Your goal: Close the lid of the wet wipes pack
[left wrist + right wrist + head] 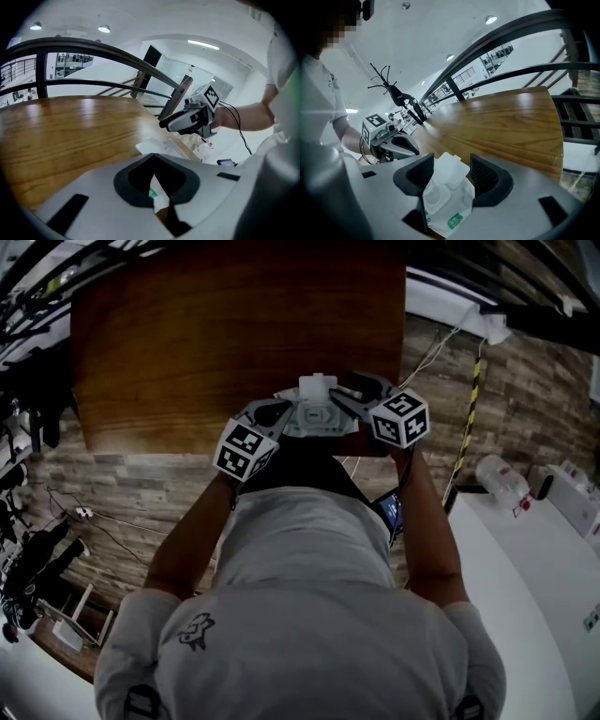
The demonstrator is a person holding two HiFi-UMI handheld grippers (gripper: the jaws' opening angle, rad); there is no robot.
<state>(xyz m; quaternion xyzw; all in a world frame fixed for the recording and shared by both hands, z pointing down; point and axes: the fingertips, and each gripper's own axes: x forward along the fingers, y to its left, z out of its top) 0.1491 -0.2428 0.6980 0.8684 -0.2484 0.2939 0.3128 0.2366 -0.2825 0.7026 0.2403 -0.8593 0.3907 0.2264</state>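
The white wet wipes pack (314, 415) lies at the near edge of the wooden table (225, 334), its lid (317, 385) standing open at the far side. In the right gripper view the pack (447, 206) with its green label and raised lid (451, 169) shows between the jaws of my right gripper (452, 162), which is open, its pads apart from the pack. My left gripper (279, 415) sits at the pack's left edge. Its jaws (153, 161) meet, and a bit of the pack (151, 192) shows below them.
A dark curved railing (117, 54) runs behind the table. A white counter (525, 568) with a plastic bottle (502, 479) stands at the right, a phone (389, 510) by the person's hip. The floor is stone-patterned.
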